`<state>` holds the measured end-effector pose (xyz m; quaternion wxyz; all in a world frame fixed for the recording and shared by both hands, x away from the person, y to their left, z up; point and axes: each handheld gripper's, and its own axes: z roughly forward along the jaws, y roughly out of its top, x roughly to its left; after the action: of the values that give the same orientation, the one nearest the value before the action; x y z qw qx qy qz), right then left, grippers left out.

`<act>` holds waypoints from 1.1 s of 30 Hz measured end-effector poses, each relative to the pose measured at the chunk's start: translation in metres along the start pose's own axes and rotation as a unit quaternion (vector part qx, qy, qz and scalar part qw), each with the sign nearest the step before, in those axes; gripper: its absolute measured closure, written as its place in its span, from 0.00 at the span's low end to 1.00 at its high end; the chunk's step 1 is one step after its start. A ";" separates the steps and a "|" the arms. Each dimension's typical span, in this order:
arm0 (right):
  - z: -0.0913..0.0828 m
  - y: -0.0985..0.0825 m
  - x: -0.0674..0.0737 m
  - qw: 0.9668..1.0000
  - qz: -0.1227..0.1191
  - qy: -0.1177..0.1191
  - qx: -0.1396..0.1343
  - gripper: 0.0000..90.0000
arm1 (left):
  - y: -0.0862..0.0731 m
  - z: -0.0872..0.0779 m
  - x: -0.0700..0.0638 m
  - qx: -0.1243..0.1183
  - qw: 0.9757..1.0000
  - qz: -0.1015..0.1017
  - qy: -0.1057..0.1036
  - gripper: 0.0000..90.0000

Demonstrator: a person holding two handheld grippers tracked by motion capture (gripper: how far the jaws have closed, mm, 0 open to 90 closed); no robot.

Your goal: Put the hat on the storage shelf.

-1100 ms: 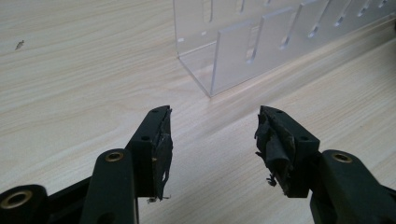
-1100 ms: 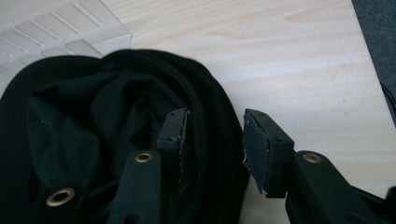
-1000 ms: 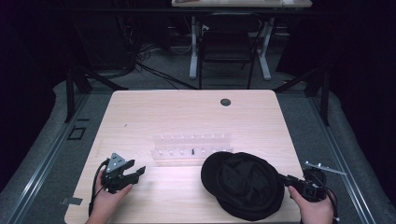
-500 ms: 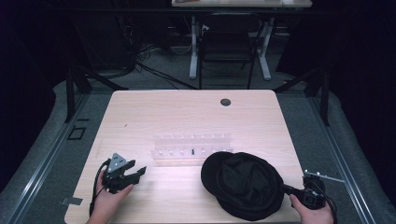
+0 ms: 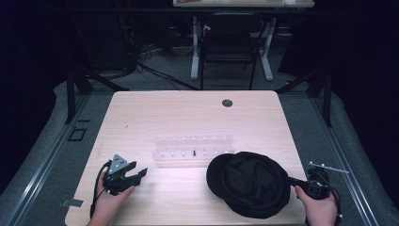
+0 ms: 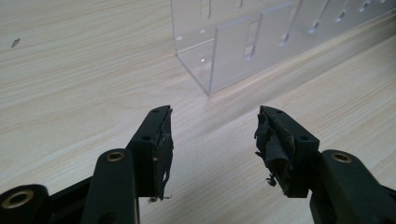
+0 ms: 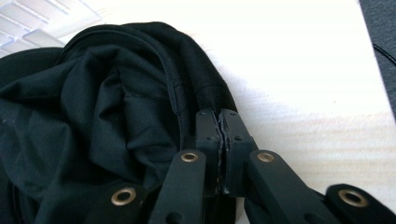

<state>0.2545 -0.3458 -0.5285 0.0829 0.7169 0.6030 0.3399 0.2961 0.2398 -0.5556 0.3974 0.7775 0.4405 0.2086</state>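
From my high view I look forward and down over the whole table (image 5: pixel 197 117), from above its near edge, far enough back to take in the floor and the desk legs beyond the far edge. My left gripper view sits low and very close to the tabletop near the near left corner, facing along its jaws toward the clear rack (image 6: pixel 261 42), which the high view shows mid-table (image 5: pixel 193 149). My right gripper view rides near the near right corner, pressed close to the black hat (image 7: pixel 93 116), which the high view also shows (image 5: pixel 249 183).
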 end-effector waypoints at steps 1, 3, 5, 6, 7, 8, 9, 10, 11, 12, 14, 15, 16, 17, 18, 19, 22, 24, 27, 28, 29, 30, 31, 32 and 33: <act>0.002 0.003 -0.001 1.000 0.003 -0.002 0.000 0.97 | 0.000 0.000 0.000 0.000 1.000 0.000 0.000 0.51; 0.001 0.006 -0.003 1.000 -0.004 0.001 0.008 0.97 | 0.000 0.000 0.000 0.000 1.000 0.000 0.000 0.51; 0.003 0.010 -0.004 1.000 -0.004 -0.003 0.010 0.97 | 0.000 0.000 0.000 0.001 1.000 0.000 0.000 0.51; 0.003 0.010 -0.004 1.000 -0.004 -0.003 0.010 0.97 | 0.000 0.000 0.000 0.000 1.000 0.000 0.000 0.51; -0.001 0.015 -0.008 0.999 -0.029 -0.023 0.036 0.97 | 0.000 0.000 0.000 0.000 1.000 0.000 0.000 0.51; -0.001 0.015 -0.008 0.999 -0.029 -0.023 0.036 0.97 | 0.000 0.000 0.000 0.000 1.000 0.000 0.000 0.51; 0.004 0.014 -0.006 1.000 -0.002 -0.002 0.021 0.96 | 0.000 0.000 0.000 -0.001 1.000 0.000 0.000 0.51; 0.004 0.015 -0.007 1.000 -0.005 0.000 0.027 0.95 | 0.000 0.000 0.000 -0.001 1.000 0.000 0.000 0.51; 0.004 0.016 -0.007 1.000 -0.004 0.001 0.030 0.95 | 0.000 0.000 0.000 0.000 1.000 0.000 0.000 0.51; 0.002 0.017 -0.008 0.999 -0.015 -0.010 0.045 0.94 | 0.000 0.000 0.000 0.000 1.000 -0.001 0.000 0.51; 0.004 0.017 -0.007 0.999 -0.005 0.002 0.039 0.93 | 0.000 0.000 0.000 0.000 1.000 -0.001 0.000 0.51; 0.002 0.018 -0.008 0.999 -0.008 0.002 0.051 0.93 | 0.000 0.000 0.000 -0.001 1.000 0.000 0.000 0.51; 0.003 0.018 -0.007 0.998 -0.010 0.001 0.054 0.92 | 0.000 0.000 0.000 -0.001 1.000 0.000 0.000 0.51; 0.003 0.018 -0.007 0.998 -0.010 0.001 0.054 0.92 | 0.000 0.000 0.000 -0.001 1.000 0.000 0.000 0.51; 0.002 0.019 -0.007 0.998 -0.011 -0.002 0.059 0.92 | 0.000 0.000 0.000 -0.001 1.000 0.000 0.000 0.51; 0.002 0.019 -0.007 0.998 -0.014 -0.004 0.066 0.91 | 0.000 0.000 0.000 -0.001 1.000 -0.001 0.000 0.51; 0.002 0.019 -0.006 0.996 -0.020 -0.005 0.084 0.90 | 0.000 0.000 0.000 -0.001 1.000 0.000 0.000 0.51; 0.001 0.019 -0.005 0.995 -0.026 -0.016 0.099 0.90 | 0.000 0.000 0.000 -0.001 1.000 -0.001 0.000 0.51; 0.002 0.019 -0.007 0.994 -0.014 0.002 0.108 0.90 | 0.000 0.000 0.000 -0.002 1.000 -0.001 0.001 0.51; 0.002 0.019 -0.007 0.994 -0.014 0.002 0.108 0.90 | 0.000 0.000 0.000 -0.002 1.000 -0.001 0.001 0.51; 0.001 0.020 -0.008 0.993 -0.021 -0.010 0.120 0.90 | 0.000 0.000 0.000 -0.002 1.000 -0.001 0.001 0.51; 0.002 0.020 -0.008 0.993 -0.006 0.002 0.116 0.90 | 0.000 0.000 0.000 -0.002 1.000 -0.001 0.001 0.51; 0.003 0.020 -0.009 0.993 -0.004 0.010 0.120 0.90 | 0.000 0.000 0.000 -0.002 1.000 -0.001 0.001 0.51; 0.005 0.020 -0.010 0.992 -0.002 0.011 0.126 0.89 | 0.000 0.000 0.000 -0.002 1.000 0.000 0.001 0.51; 0.005 0.022 -0.011 0.989 -0.007 0.000 0.146 0.89 | 0.000 0.000 -0.001 -0.001 1.000 0.000 0.001 0.51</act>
<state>0.2751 -0.3605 -0.5251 -0.0202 0.7169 0.6514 0.2476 0.2958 0.2394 -0.5555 0.3982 0.7766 0.4408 0.2098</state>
